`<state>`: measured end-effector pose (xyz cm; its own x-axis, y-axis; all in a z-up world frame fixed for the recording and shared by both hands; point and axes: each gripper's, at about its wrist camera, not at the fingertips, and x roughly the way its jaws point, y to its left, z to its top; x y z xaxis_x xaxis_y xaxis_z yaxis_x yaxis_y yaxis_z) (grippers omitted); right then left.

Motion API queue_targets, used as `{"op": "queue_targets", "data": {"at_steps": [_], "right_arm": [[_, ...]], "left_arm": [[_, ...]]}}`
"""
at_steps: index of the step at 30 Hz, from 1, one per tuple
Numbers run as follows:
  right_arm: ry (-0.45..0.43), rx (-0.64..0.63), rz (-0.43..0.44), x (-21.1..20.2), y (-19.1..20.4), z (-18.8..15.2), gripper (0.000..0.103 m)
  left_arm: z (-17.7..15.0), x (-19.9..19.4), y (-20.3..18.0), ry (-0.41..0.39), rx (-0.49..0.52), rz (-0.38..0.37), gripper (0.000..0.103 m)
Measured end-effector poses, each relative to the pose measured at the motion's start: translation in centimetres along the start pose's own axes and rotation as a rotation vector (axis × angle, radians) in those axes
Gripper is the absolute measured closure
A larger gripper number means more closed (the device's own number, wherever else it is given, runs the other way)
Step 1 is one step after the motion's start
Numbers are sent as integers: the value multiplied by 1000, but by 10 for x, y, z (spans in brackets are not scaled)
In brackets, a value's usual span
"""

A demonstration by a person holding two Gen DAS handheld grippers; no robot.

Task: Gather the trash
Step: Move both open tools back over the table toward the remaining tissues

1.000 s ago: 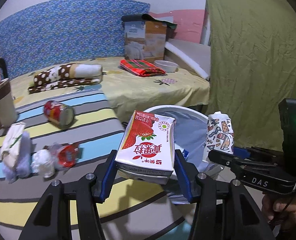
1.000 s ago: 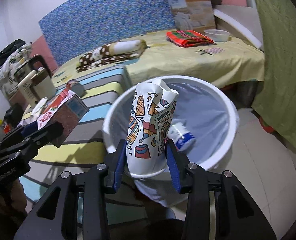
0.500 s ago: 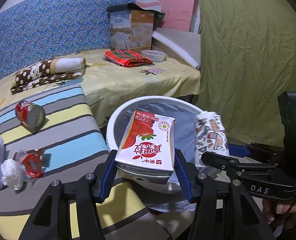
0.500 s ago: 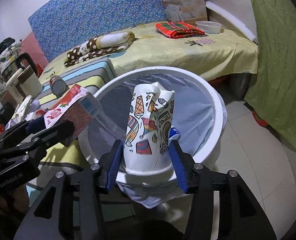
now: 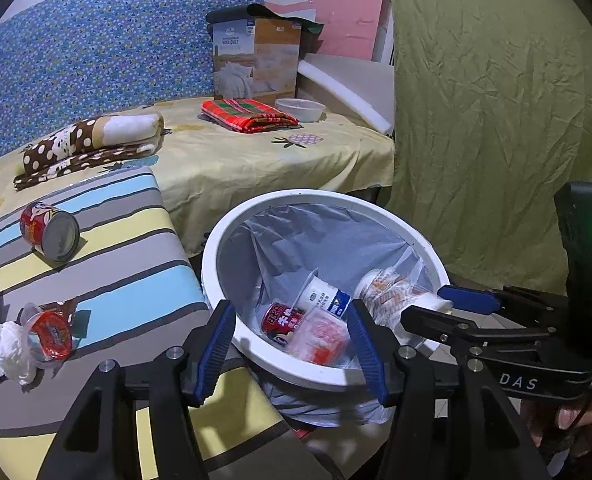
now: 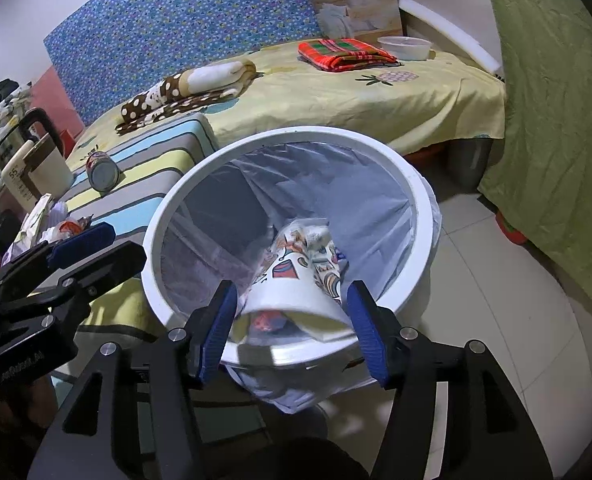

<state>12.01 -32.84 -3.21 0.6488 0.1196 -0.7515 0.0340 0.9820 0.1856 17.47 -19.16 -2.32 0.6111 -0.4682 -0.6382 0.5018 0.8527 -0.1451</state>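
Striped mat: one can

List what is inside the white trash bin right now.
In the lined bin: a red can, a white yogurt cup, a blurred strawberry carton and a patterned paper cup tipping in. Anything beneath them is hidden.

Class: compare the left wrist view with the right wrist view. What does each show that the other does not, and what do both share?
Left wrist only: a red can and a yoghurt cup in the bin's bottom.
Right wrist only: a cream kettle and floor tiles.
Both: the white bin, the patterned paper cup dropping in, and the tin on the striped mat.
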Motion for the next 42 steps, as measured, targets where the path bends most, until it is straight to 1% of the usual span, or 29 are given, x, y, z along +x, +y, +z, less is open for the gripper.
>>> {"op": "queue_targets", "data": {"at_steps": [6, 12, 21, 26, 32, 42], "right_arm": [[-22, 0, 5, -9, 2, 1, 44], [-55, -12, 21, -23, 11, -1, 44], [-90, -61, 105, -39, 39, -8, 44], [-93, -95, 153, -41, 55, -13, 44], [-90, -144, 199, -42, 75, -17, 44], [-53, -170, 274, -35, 98, -23, 44]], "left_arm": [[-2, -11, 8, -5, -19, 14, 45], [-10, -35, 17, -22, -43, 28, 45], [-26, -75, 31, -43, -83, 72, 45], [-36, -94, 41, -50, -106, 104, 45], [-47, -116, 55, -66, -140, 159, 45], [-66, -138, 78, -72, -196, 237, 45]]}}
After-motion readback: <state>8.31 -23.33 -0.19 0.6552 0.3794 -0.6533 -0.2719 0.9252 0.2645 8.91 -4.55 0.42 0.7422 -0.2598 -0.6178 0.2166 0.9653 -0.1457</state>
